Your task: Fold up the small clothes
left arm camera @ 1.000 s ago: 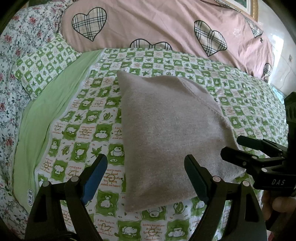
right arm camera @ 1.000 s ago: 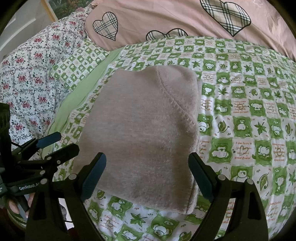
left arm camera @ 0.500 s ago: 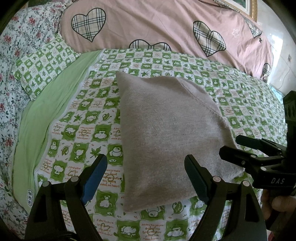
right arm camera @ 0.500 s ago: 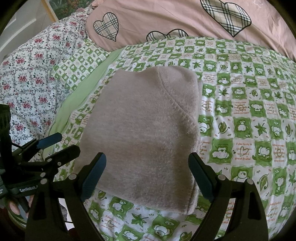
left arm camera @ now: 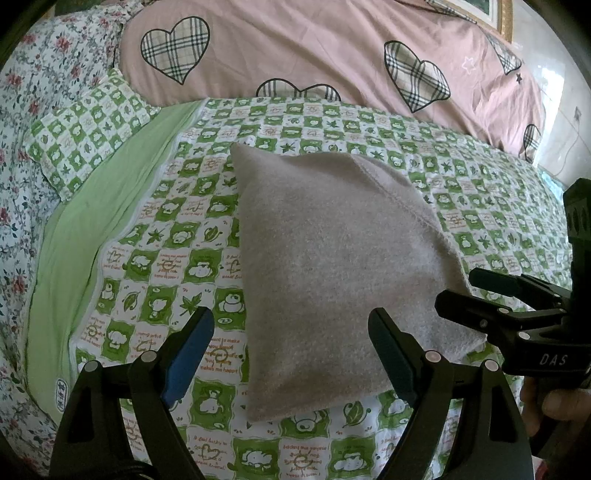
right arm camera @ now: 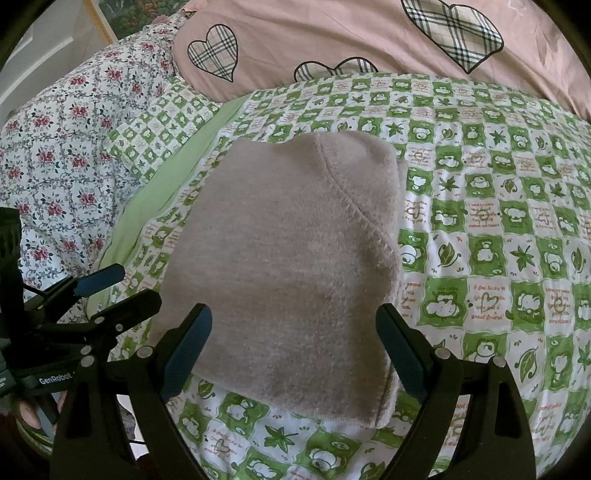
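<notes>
You held your left gripper (left arm camera: 291, 349) and right gripper (right arm camera: 293, 345) wide, gripping nothing, over the folded cloth (left arm camera: 332, 266) on the bedsheet (left arm camera: 155, 266).

A home bedroom, plainly. Bed spread with a green-and-white checked sheet (left arm camera: 461, 192) printed with bears and leaves. At twelve o'clock, a pink quilt (left arm camera: 314, 51) with plaid hearts; at nine to ten o'clock, floral bedding (right arm camera: 62, 140) and a matching checked pillow (left arm camera: 81, 125). Gilt-framed picture (left arm camera: 498, 14) on the wall at one o'clock.
</notes>
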`<state>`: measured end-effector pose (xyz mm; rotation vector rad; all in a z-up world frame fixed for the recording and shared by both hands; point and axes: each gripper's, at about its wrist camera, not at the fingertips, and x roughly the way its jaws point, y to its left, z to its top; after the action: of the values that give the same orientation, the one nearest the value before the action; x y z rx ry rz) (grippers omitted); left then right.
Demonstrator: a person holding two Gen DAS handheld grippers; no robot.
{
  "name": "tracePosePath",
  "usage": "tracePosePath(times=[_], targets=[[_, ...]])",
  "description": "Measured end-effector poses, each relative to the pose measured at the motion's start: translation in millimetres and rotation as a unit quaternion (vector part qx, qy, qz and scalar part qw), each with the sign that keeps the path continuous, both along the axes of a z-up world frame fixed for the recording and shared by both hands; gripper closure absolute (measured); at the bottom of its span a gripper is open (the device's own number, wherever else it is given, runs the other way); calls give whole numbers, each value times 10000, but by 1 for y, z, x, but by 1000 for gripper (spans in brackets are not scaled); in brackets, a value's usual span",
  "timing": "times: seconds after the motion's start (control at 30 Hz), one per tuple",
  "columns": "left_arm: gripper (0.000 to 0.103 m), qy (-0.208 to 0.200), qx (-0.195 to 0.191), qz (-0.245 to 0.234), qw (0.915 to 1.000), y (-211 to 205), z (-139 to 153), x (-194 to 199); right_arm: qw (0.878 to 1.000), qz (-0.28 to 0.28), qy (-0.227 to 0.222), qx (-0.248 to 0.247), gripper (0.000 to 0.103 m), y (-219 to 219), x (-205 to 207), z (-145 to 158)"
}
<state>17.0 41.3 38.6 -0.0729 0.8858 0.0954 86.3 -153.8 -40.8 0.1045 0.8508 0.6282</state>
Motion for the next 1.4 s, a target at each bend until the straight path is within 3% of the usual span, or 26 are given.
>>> tracePosePath(times=[1.4], targets=[[17,100,138,31,9999,10,-6,21,9999,-57,-60,77,13,-2,20,4]])
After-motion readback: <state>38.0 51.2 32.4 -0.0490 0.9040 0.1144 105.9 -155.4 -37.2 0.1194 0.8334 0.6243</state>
